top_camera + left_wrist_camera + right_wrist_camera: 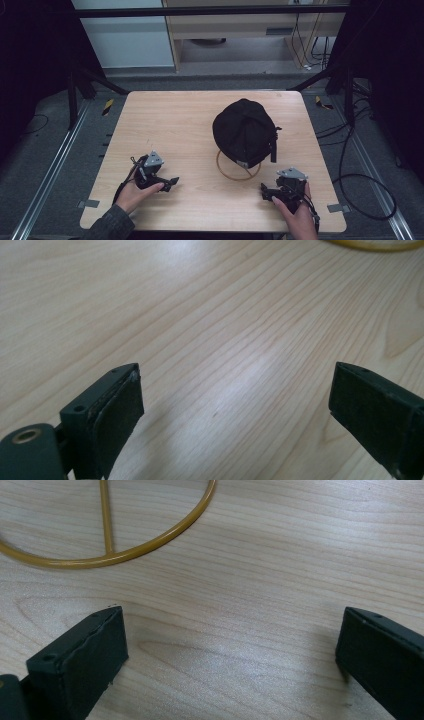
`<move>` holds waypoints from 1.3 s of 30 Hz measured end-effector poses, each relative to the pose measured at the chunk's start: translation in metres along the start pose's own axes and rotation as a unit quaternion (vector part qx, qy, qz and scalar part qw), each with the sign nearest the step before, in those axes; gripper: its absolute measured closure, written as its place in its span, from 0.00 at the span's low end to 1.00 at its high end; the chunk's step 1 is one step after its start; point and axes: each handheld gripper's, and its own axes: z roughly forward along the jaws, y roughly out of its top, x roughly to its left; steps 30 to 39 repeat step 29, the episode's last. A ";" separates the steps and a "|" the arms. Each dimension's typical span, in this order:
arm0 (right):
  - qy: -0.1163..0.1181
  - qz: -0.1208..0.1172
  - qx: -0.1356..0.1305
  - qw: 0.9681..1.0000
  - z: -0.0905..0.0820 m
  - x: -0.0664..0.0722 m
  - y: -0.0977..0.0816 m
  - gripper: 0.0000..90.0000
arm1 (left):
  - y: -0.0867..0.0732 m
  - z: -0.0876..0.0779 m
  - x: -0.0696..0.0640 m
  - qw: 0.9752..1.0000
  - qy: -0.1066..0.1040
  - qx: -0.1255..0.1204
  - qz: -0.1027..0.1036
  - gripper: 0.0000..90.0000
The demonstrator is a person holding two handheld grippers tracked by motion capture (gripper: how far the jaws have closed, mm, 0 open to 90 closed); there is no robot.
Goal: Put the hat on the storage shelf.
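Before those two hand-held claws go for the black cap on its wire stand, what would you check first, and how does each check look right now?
1. Left gripper open with nothing between its fingers: ok.
2. Right gripper open with nothing between its fingers: ok.
3. Black cap sitting on the yellow wire stand: ok.
4. Bare table between each gripper and the cap: ok.
5. Stand's ring lying flat on the wood, seen from the right gripper view: ok.
6. Stand heavy enough to stay put when the cap is pulled: cannot tell.
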 end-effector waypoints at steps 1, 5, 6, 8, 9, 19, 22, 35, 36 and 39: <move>0.000 0.000 0.000 1.000 0.000 0.000 0.000 0.00 | -0.002 0.000 0.002 1.000 0.001 0.002 0.000 0.08; 0.000 0.000 0.000 1.000 0.000 0.000 0.000 0.00 | -0.012 0.000 0.011 1.000 0.007 0.003 -0.013 0.07; 0.000 0.000 0.000 1.000 0.000 0.000 0.000 0.00 | -0.013 -0.001 0.012 1.000 0.009 0.004 -0.016 0.07; 0.000 0.000 0.000 1.000 0.000 0.000 0.000 0.00 | -0.017 0.000 0.018 1.000 0.016 0.005 -0.021 0.07; 0.000 0.000 0.000 1.000 0.000 0.000 0.000 0.00 | -0.019 0.000 0.020 1.000 0.018 0.004 -0.025 0.07; 0.000 0.000 0.000 1.000 0.000 0.000 0.000 0.00 | -0.026 -0.002 0.028 0.999 0.033 -0.009 -0.022 0.06; 0.000 0.000 0.000 1.000 0.000 0.000 0.000 0.00 | -0.026 -0.001 0.028 0.999 0.035 -0.007 -0.023 0.05; 0.000 0.000 0.000 1.000 0.000 0.000 0.000 0.00 | -0.027 -0.002 0.028 0.999 0.041 -0.005 -0.028 0.03; 0.000 0.000 0.000 1.000 0.000 0.000 0.000 0.00 | -0.027 -0.002 0.028 0.999 0.041 -0.005 -0.028 0.03; 0.000 0.000 0.000 1.000 0.000 0.000 0.000 0.00 | -0.027 -0.002 0.028 0.999 0.041 -0.005 -0.028 0.03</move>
